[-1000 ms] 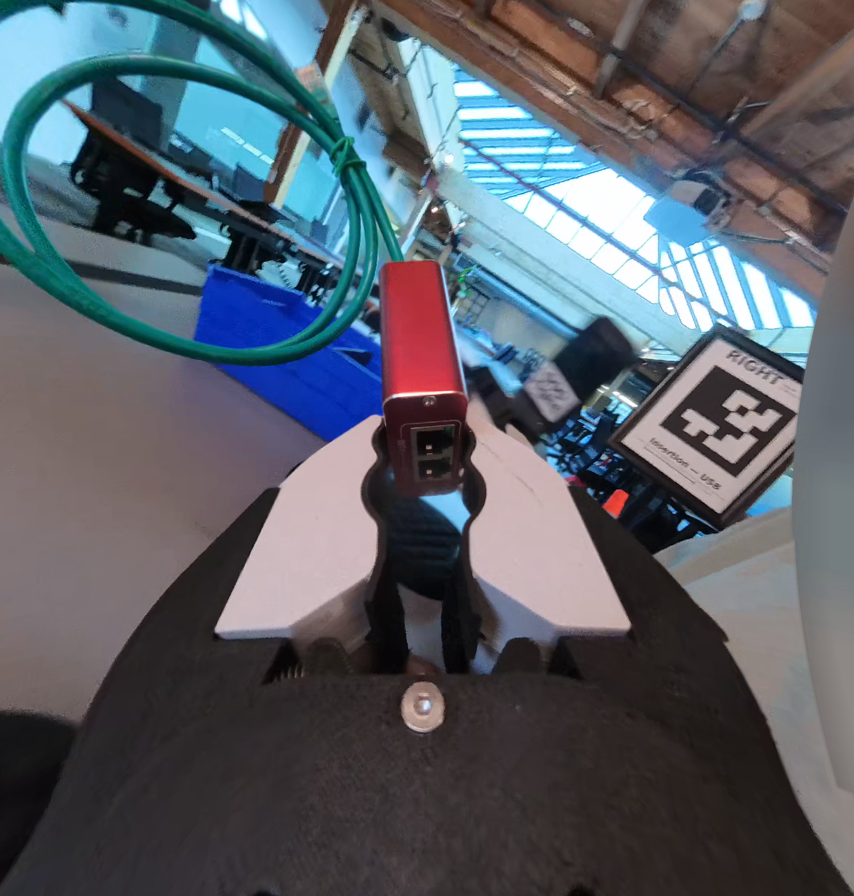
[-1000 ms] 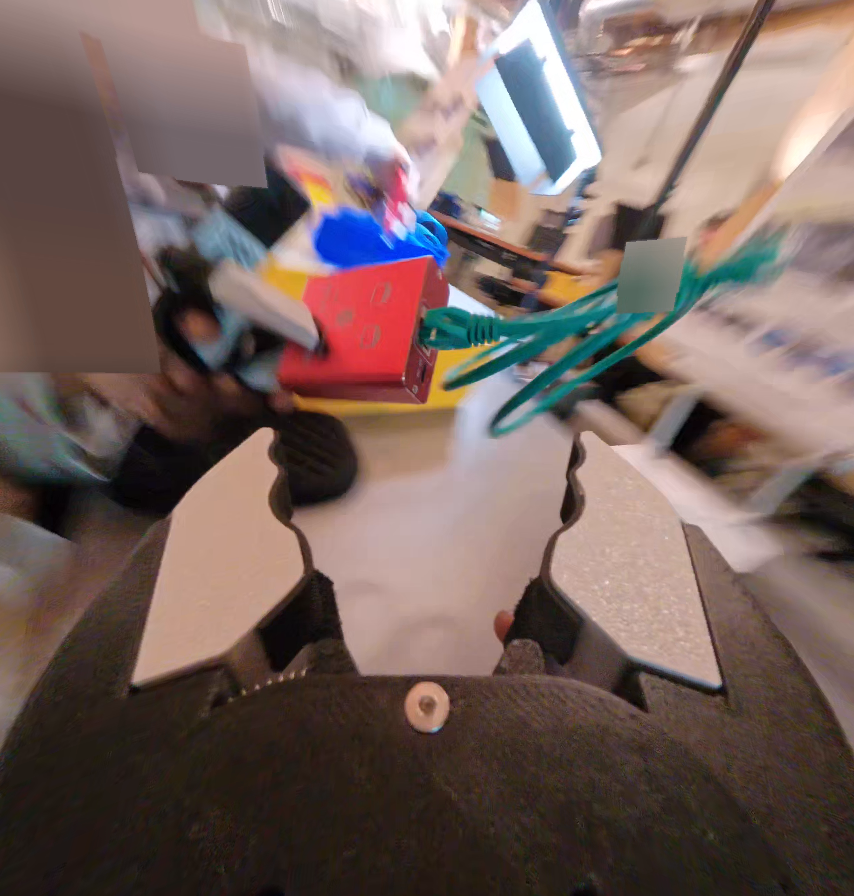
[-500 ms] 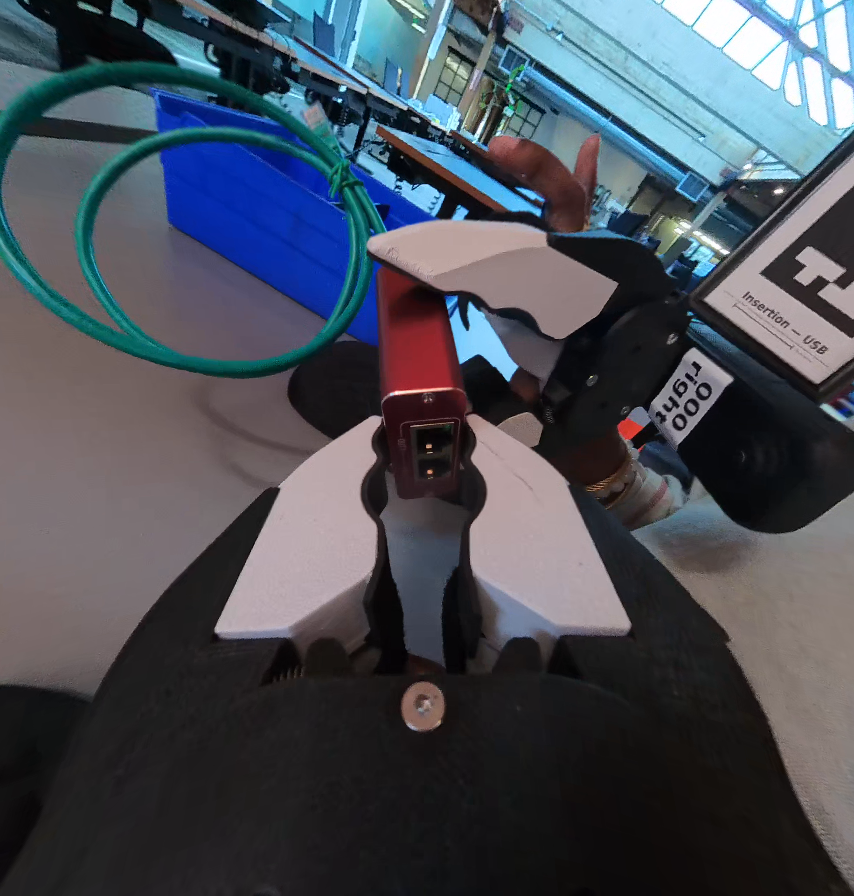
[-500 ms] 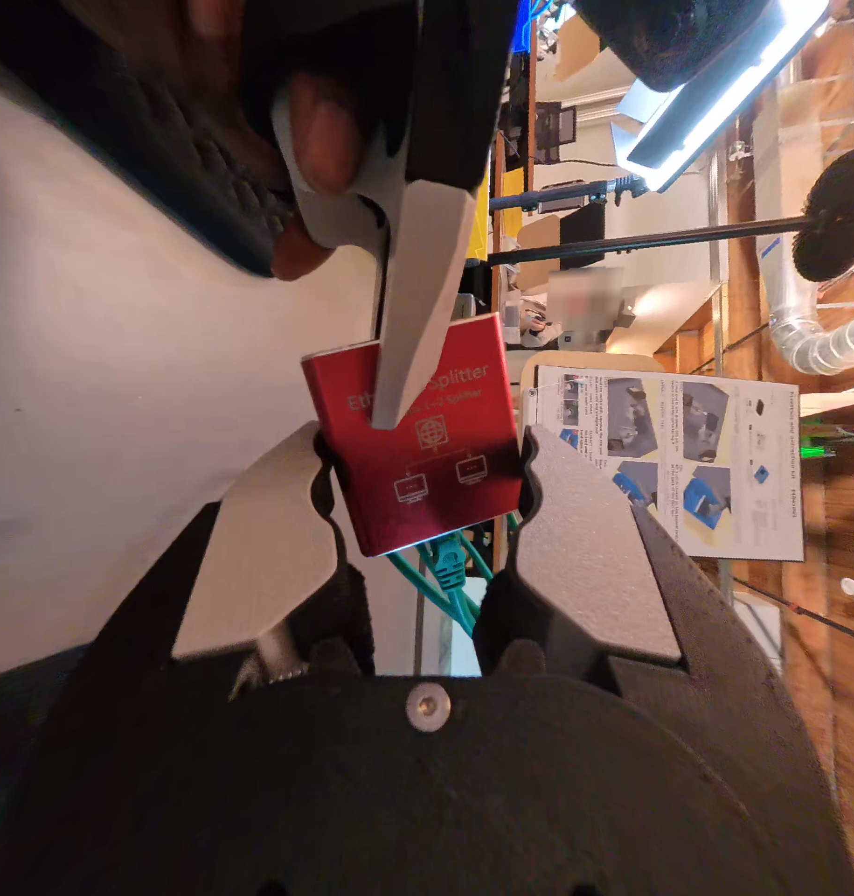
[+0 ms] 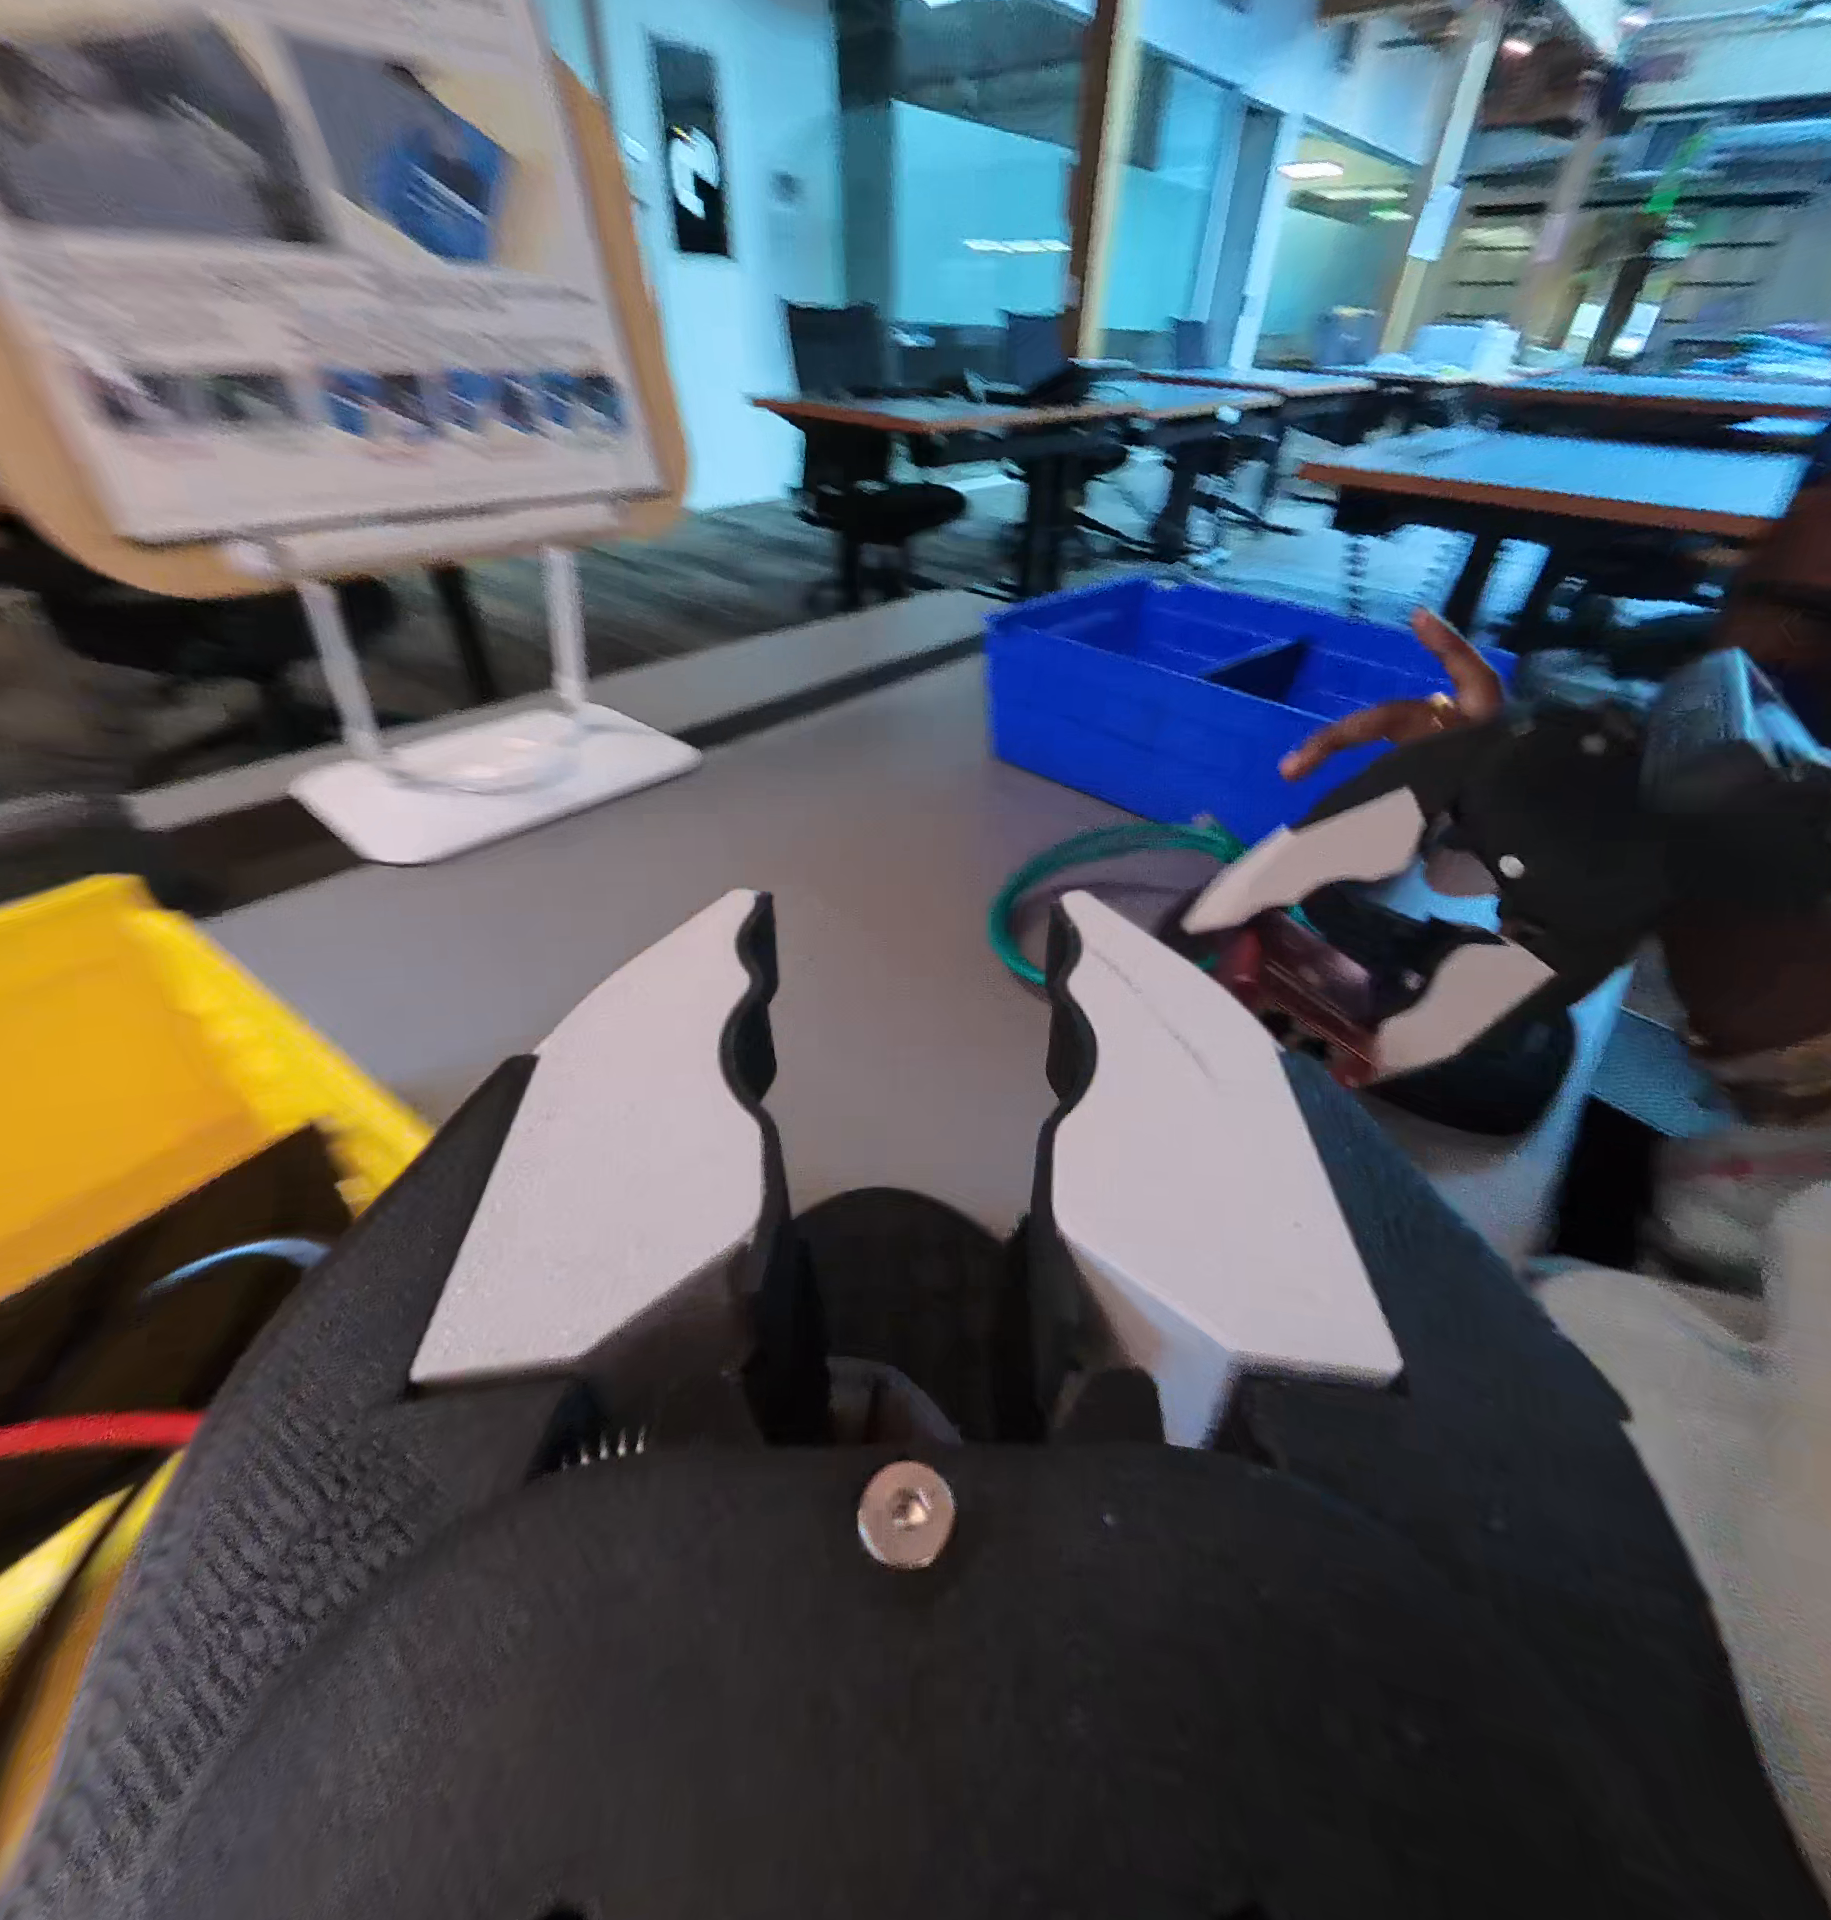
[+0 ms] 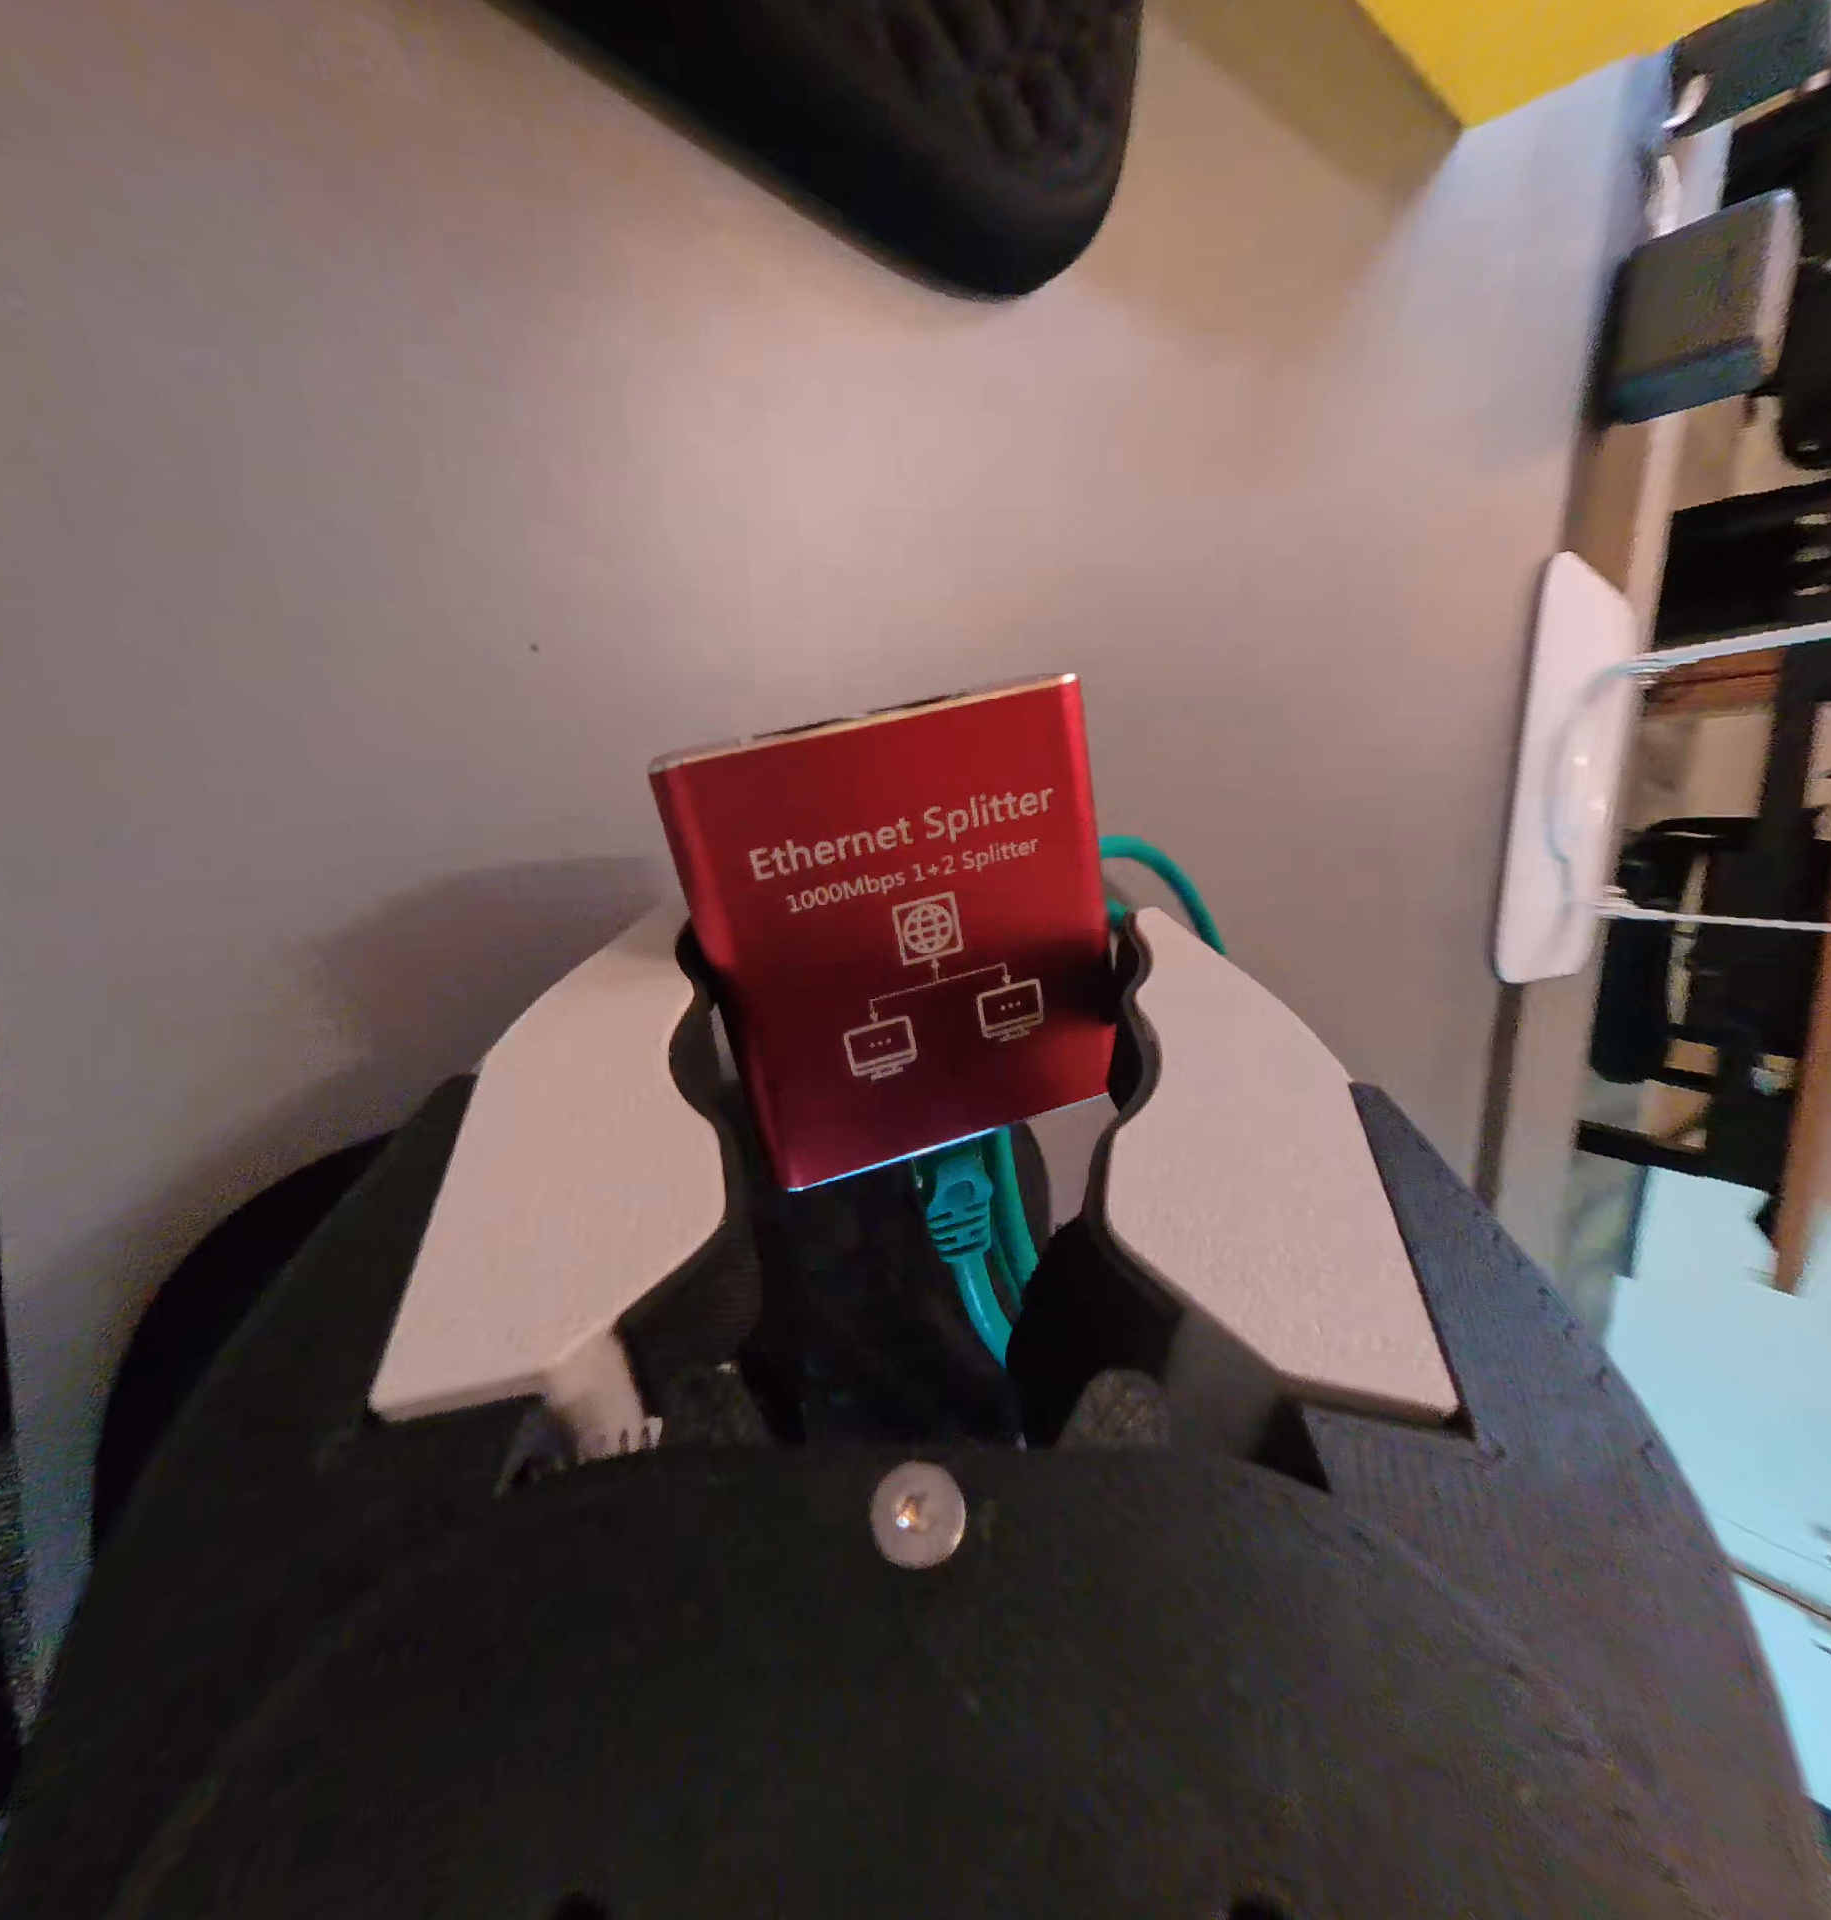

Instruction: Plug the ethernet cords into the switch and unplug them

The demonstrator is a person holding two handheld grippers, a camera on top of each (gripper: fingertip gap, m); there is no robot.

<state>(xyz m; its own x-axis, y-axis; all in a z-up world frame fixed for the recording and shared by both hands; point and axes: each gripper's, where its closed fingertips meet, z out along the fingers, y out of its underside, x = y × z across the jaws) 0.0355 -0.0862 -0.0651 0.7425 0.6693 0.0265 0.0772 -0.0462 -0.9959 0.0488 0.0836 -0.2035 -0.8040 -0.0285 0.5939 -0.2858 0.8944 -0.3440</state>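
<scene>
Across the grey table point(image 5: 869, 831) everything else is laid out, and it fills the ground of both views. At its far edge in the left wrist view stands a tan board with a printed instruction sheet point(image 5: 298, 281), held up on a white wire stand point(image 5: 495, 769). Farther right on the same surface sits a blue divided bin point(image 5: 1181, 707); at the near left corner a yellow bin point(image 5: 90, 1049) holds dark contents and a red wire point(image 5: 69, 1439).

Next in size are the two tools. Nearest the camera, the left gripper point(image 5: 909, 935) has its grey fingers spread apart with only bare tabletop between them, clasping nothing. To its right, the right gripper point(image 5: 1358, 935) is seen from the side, low over the table, a person's hand point(image 5: 1410, 712) behind it.

Between that gripper's fingers is the red ethernet switch point(image 6: 890, 935). In the right wrist view the right gripper point(image 6: 916, 935) pinches it by its two side edges, the printed face turned to the camera and the far end poking out past the fingertips. From the left wrist view the box shows only as a blurred dark-red shape point(image 5: 1295, 977).

Smallest, a green ethernet cord point(image 6: 968, 1236) is plugged into the near end of the switch and runs back between the fingers; its loop point(image 5: 1056, 883) lies on the table just beside the right gripper.
</scene>
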